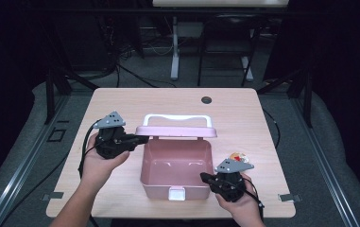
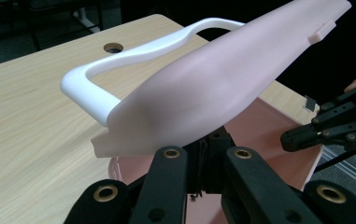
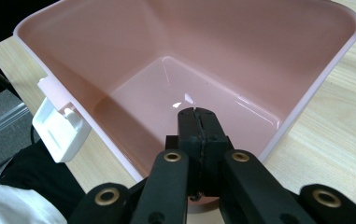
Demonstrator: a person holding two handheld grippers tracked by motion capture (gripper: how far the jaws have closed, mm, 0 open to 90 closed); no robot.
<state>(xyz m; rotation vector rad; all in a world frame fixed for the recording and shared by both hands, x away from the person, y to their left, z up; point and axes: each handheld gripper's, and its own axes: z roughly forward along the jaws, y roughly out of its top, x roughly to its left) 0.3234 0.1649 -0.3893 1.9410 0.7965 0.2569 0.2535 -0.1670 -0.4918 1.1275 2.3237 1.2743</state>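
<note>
While the pink box [image 1: 176,165] sits mid-worktop [image 1: 121,101], its raised lid [image 1: 175,131] lies at 3 o'clock from the nearer left gripper [image 1: 137,139], long axis 9-to-3; both grippers have jaws together, right gripper [image 1: 205,177] against the box's right wall.

pink box [image 3: 203,51] open, hand-held gripper [image 3: 198,122] closed

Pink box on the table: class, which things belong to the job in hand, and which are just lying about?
In the job: pink box, its lid with white handle, left gripper, right gripper.
Lying about: small colourful item beside the right gripper, table hole.
</note>
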